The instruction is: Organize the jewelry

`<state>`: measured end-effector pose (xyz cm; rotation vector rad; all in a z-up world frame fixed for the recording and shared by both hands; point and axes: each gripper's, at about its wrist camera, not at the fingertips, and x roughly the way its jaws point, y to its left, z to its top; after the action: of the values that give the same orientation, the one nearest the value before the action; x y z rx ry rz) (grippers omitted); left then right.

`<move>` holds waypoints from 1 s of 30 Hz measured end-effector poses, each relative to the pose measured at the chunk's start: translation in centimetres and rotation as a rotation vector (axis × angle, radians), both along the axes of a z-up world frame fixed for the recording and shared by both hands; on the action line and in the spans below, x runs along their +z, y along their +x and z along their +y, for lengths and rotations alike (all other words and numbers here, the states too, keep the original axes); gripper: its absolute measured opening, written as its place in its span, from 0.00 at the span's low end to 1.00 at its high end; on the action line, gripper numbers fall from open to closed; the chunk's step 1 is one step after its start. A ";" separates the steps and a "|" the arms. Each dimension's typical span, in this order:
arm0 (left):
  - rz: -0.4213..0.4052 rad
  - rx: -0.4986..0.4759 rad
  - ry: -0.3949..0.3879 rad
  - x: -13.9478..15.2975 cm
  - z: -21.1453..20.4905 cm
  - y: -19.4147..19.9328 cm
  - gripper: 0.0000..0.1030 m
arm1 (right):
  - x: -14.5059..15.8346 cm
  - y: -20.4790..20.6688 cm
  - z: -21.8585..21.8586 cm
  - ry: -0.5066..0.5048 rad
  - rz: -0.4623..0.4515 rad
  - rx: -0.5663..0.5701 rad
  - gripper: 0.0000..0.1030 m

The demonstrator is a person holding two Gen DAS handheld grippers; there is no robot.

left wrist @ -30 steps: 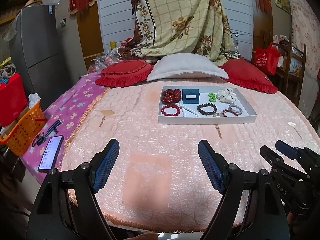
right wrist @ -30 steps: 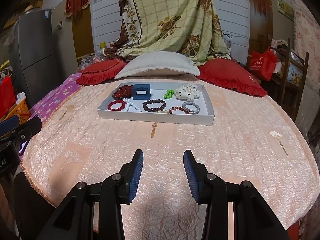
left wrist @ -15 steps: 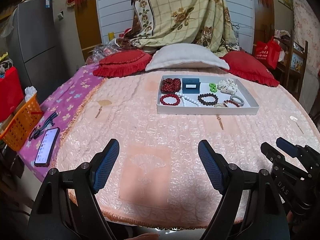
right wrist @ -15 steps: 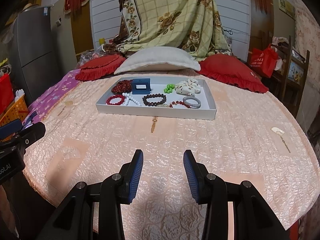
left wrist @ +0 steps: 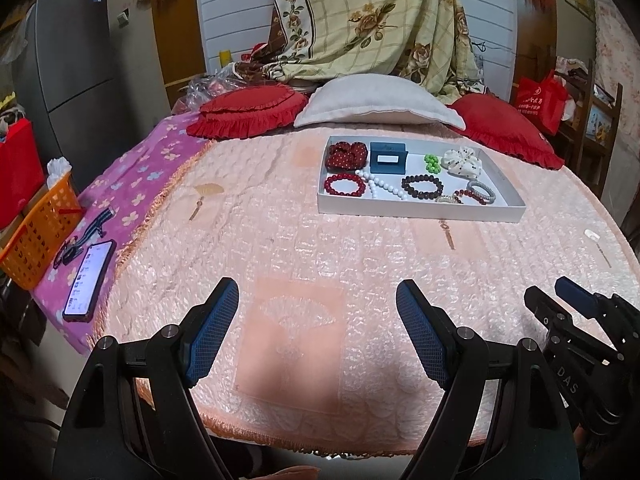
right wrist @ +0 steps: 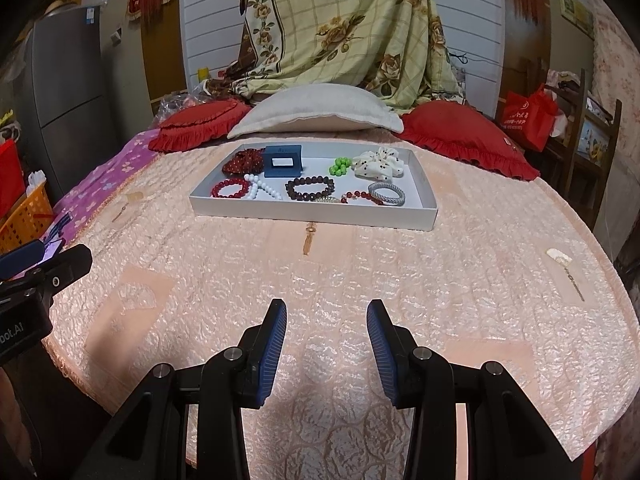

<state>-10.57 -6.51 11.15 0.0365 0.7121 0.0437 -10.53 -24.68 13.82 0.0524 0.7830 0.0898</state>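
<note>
A white tray [left wrist: 420,212] [right wrist: 312,216] sits far across the pink quilted round table. It holds a blue ring box [left wrist: 388,158] [right wrist: 282,161], a red bead bracelet [left wrist: 345,185] [right wrist: 229,189], a white bead string [left wrist: 380,185], a dark bead bracelet [left wrist: 423,186] [right wrist: 310,188], green beads [left wrist: 431,162], a white scrunchie [right wrist: 378,165] and a silver bangle [right wrist: 386,194]. My left gripper [left wrist: 317,332] is open and empty above the table's near edge. My right gripper [right wrist: 327,352] is open and empty, well short of the tray.
Red cushions [left wrist: 248,114] and a grey pillow [left wrist: 378,102] lie behind the tray. A phone [left wrist: 89,280] and an orange basket [left wrist: 36,232] are at the left. A small tassel charm [right wrist: 309,236] lies in front of the tray, another [right wrist: 566,264] at the right.
Both grippers have moved slightly forward and lower toward the table, so the tray looks a little closer. Both jaws stay open as before.
</note>
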 end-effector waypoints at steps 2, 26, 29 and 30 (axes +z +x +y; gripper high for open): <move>0.007 0.001 -0.004 -0.2 0.0 0.1 0.79 | -0.1 0.0 0.1 -0.002 0.002 0.000 0.39; 0.083 0.016 -0.018 -2.5 0.7 1.5 0.79 | -1.9 0.7 0.7 -0.013 0.047 0.003 0.39; 0.092 0.017 -0.023 -2.6 0.8 1.6 0.79 | -2.0 0.7 0.7 -0.013 0.048 0.005 0.39; 0.094 0.017 -0.024 -2.6 0.8 1.7 0.79 | -2.0 0.7 0.8 -0.014 0.047 0.006 0.39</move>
<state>-8.92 -5.73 8.52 0.0090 0.8065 0.0501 -9.79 -23.93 11.83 0.0392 0.8311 0.0888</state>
